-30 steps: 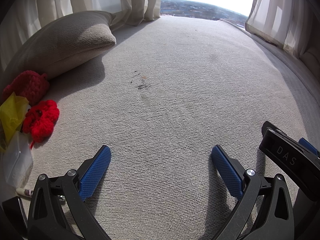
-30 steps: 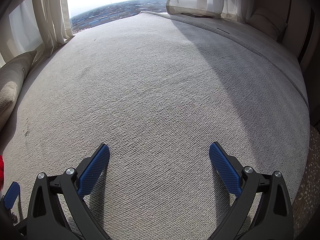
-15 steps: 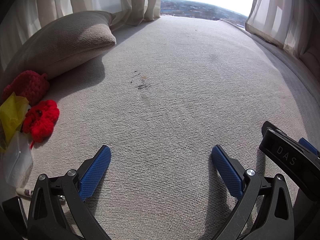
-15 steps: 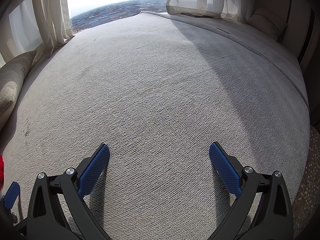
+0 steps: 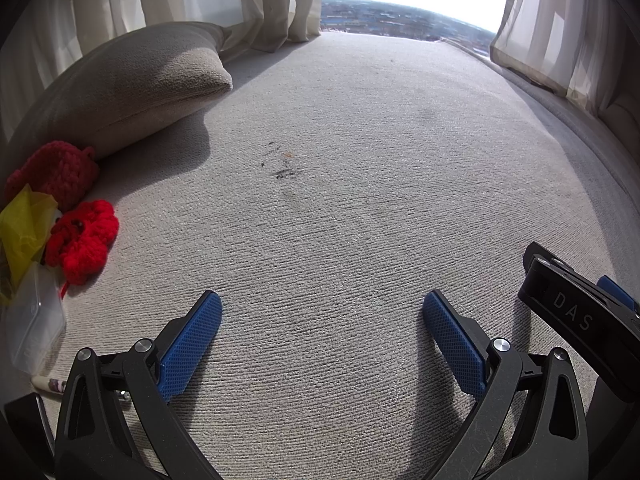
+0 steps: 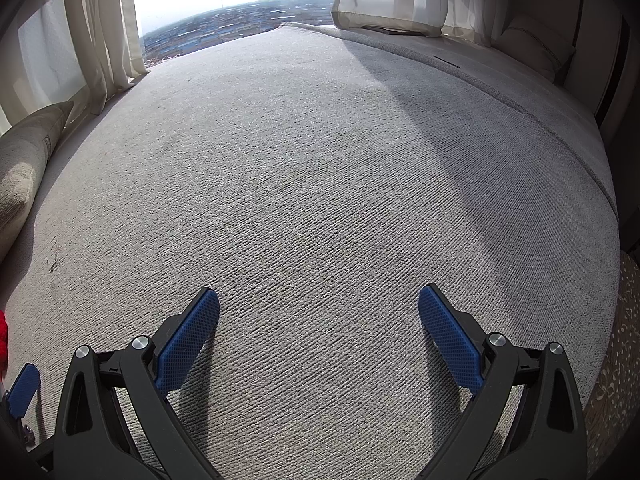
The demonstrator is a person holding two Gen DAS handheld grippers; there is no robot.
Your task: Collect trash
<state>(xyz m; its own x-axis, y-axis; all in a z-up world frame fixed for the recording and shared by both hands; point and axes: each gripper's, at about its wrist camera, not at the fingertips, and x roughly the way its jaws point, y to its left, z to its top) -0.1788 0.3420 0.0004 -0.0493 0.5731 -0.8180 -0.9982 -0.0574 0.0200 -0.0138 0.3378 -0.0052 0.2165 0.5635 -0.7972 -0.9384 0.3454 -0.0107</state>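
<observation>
My left gripper (image 5: pixel 322 312) is open and empty, low over a grey woven cushion surface (image 5: pixel 360 220). At the far left of the left wrist view lie a crumpled yellow wrapper (image 5: pixel 22 236), a clear plastic packet (image 5: pixel 34 328) and a small tube-like item (image 5: pixel 50 384), all well left of the left finger. Dark crumbs (image 5: pixel 284 172) dot the surface ahead. My right gripper (image 6: pixel 319 308) is open and empty over bare surface; its body also shows in the left wrist view (image 5: pixel 580 316).
Two red crocheted pieces (image 5: pixel 82 240) lie beside the wrapper. A beige pillow (image 5: pixel 128 84) leans at the back left, with curtains (image 5: pixel 224 0) and a window behind. Another pillow (image 6: pixel 536 46) sits far right. The cushion's right edge (image 6: pixel 612 240) drops to patterned floor.
</observation>
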